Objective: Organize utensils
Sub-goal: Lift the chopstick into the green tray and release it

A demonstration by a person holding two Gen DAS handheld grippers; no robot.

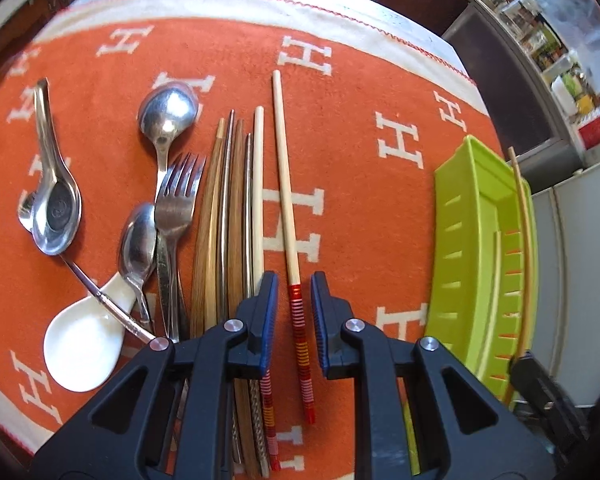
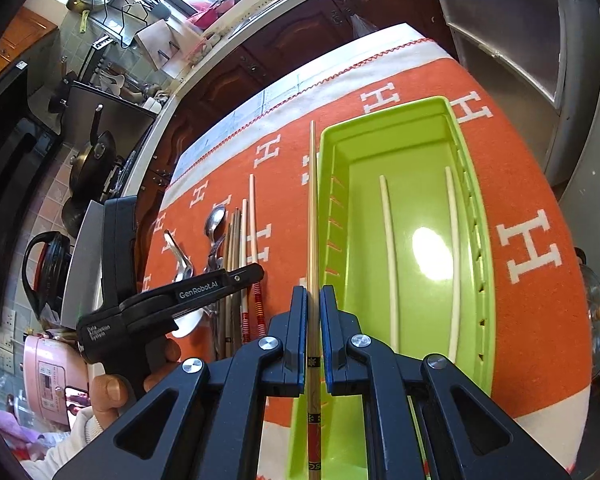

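Note:
My left gripper [image 1: 294, 316] points down at the orange cloth and straddles a pale chopstick with a red striped end [image 1: 284, 184]. A gap shows on each side of it, so the pads do not press it. Left of it lie a bundle of chopsticks [image 1: 236, 208], a fork [image 1: 176, 200], metal spoons [image 1: 168, 112] and a white ceramic spoon [image 1: 84, 344]. My right gripper [image 2: 313, 320] is shut on a bamboo chopstick [image 2: 312, 208], held along the left rim of the green tray [image 2: 384, 114]. Two pale chopsticks [image 2: 388, 256] lie inside the tray.
The orange cloth with white H letters [image 1: 340, 100] covers the table, and its white border marks the far edge. A person's hand [image 2: 108, 392] holds the left gripper. Dark cabinets, a stove with a wok [image 2: 92, 160] and a pink cooker [image 2: 52, 380] lie beyond the table.

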